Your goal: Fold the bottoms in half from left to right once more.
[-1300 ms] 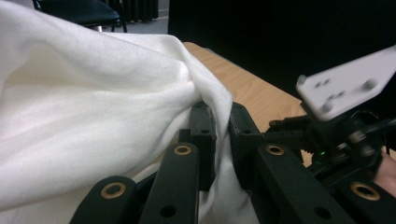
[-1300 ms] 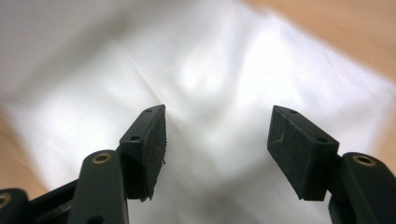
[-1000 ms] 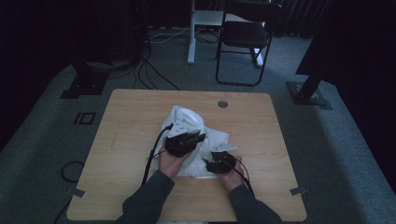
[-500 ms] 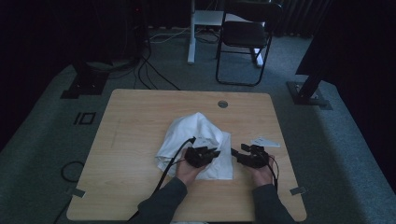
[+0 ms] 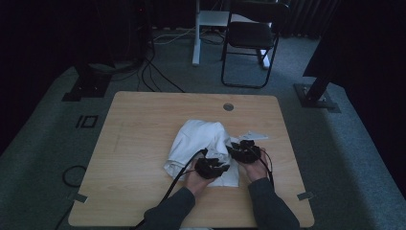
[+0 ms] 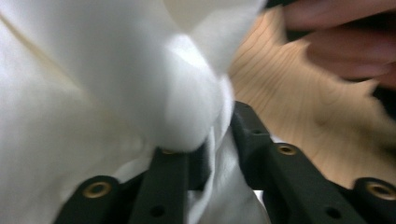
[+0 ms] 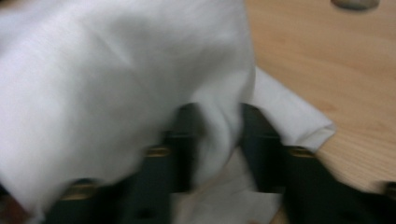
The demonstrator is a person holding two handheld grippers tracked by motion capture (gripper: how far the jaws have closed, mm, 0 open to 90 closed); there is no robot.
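While blur smears both gripper views, left gripper (image 6: 217, 140) and right gripper (image 7: 217, 135) each pinch cloth (image 5: 198, 139), jaw tips buried in folds.

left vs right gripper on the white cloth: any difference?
The left gripper sits nearer the person, over the white cloth; the right gripper is farther up, at its right edge. The left's jaws have just been opening, the right's closing. Both have cloth between the jaws.

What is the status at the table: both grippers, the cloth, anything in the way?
Left gripper and right gripper: each closed on a fold of white cloth. Cloth bunched on table. Nothing in the way.
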